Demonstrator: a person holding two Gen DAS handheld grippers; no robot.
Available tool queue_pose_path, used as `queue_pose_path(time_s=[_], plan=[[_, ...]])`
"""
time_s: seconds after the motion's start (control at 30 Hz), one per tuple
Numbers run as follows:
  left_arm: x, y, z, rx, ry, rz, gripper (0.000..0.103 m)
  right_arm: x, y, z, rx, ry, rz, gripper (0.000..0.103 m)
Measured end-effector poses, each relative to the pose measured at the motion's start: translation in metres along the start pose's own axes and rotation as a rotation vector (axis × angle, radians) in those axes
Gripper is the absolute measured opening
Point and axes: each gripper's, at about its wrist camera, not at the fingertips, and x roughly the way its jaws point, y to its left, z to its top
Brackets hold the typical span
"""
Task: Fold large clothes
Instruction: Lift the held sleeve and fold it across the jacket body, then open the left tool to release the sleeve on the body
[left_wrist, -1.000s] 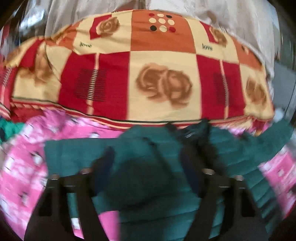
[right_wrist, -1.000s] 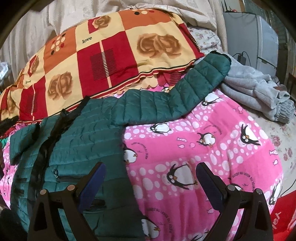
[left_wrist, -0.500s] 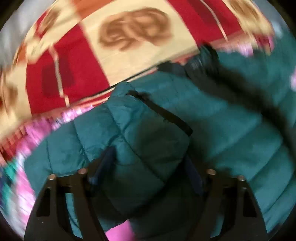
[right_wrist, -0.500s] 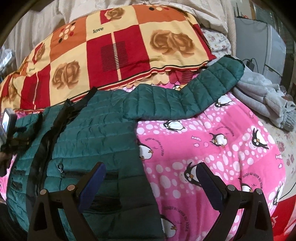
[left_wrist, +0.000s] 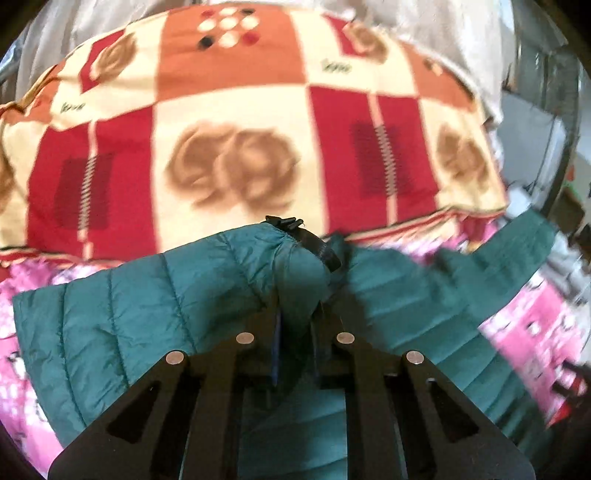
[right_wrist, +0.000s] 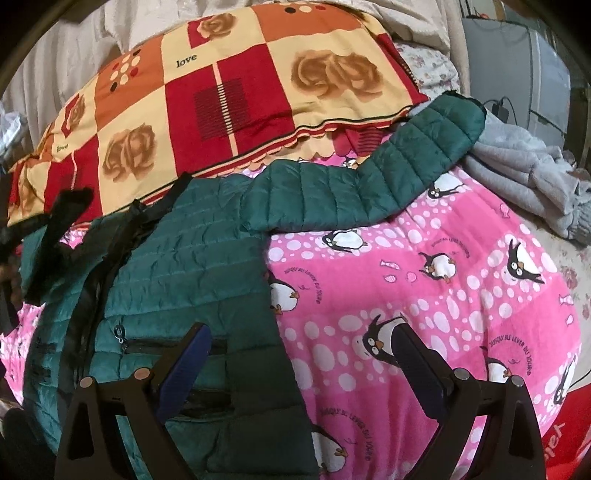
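Observation:
A dark green quilted jacket lies front up on a pink penguin blanket, its right sleeve stretched toward the upper right. My left gripper is shut on the jacket's left sleeve near its black cuff and holds it lifted over the body. My right gripper is open and empty above the jacket's lower right hem.
A red, orange and cream rose-patterned blanket is heaped behind the jacket. A grey garment lies at the right by the sleeve end. A grey appliance stands at the far right.
My left gripper has shut on the left sleeve and lifted it. The right gripper has stayed open, with its view shifting slightly over the hem.

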Motion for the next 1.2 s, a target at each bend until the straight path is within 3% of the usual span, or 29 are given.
queue_pose_path(time_s=[0.27,0.4,0.53,0.6,0.67,0.87,0.9,1.07,1.2], plan=[[0.036,-0.073,0.020,-0.110,-0.010,-0.195,0.011,-0.006,-0.023,-0.001,0.045,-0.002,0.011,0.097],[0.068,-0.112,0.015,-0.095,0.022,-0.225,0.011,-0.007,-0.032,-0.002,0.060,-0.004,0.011,0.097],[0.087,-0.119,-0.005,-0.102,0.080,-0.232,0.011,-0.005,-0.043,-0.001,0.084,0.004,0.005,0.097],[0.094,-0.113,-0.015,-0.131,0.128,-0.240,0.021,-0.006,-0.045,-0.002,0.095,0.002,0.005,0.097],[0.097,-0.108,-0.022,-0.155,0.177,-0.260,0.058,-0.006,-0.043,-0.001,0.095,0.000,0.010,0.097],[0.052,-0.069,-0.031,-0.214,0.115,-0.318,0.059,-0.006,-0.022,0.002,0.052,-0.021,-0.005,0.097],[0.043,-0.059,-0.033,-0.218,0.099,-0.312,0.060,-0.005,-0.018,0.002,0.045,-0.022,-0.009,0.097],[-0.007,0.021,-0.049,-0.215,-0.005,-0.092,0.061,0.002,0.007,0.019,-0.028,-0.027,0.013,0.097],[-0.038,0.100,-0.077,-0.442,-0.111,0.052,0.061,0.023,0.037,0.061,-0.069,-0.059,0.118,0.097]])
